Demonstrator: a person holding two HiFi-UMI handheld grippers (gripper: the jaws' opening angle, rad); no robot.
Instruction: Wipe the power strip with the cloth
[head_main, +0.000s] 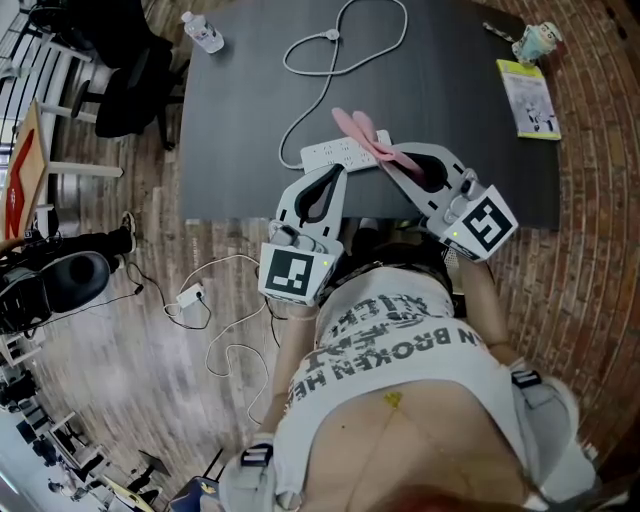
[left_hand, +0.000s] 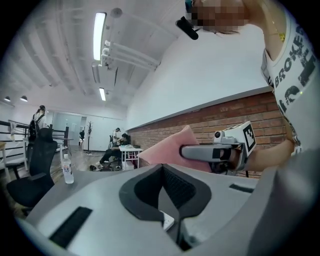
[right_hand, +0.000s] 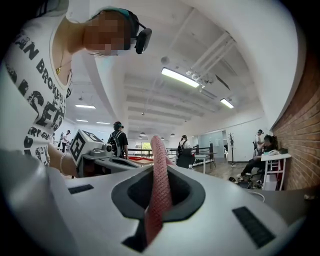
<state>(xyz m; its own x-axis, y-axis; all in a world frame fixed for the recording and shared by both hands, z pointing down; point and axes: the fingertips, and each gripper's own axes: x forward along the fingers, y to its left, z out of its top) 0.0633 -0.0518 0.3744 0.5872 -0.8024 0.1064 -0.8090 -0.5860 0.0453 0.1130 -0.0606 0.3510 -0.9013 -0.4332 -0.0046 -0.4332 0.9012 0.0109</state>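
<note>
Your right fingers pinch the cloth over the crosswise strip's right end. Your left fingers are pressed together, near its middle.

Cloth: pink fabric, coarse mesh weave. Strip: smooth white plastic. Table: dark, matt. Left gripper and right gripper: matt grey plastic, black ribbed jaw lining. Floor: wood planks, slight sheen. Wall: rough brick.
</note>
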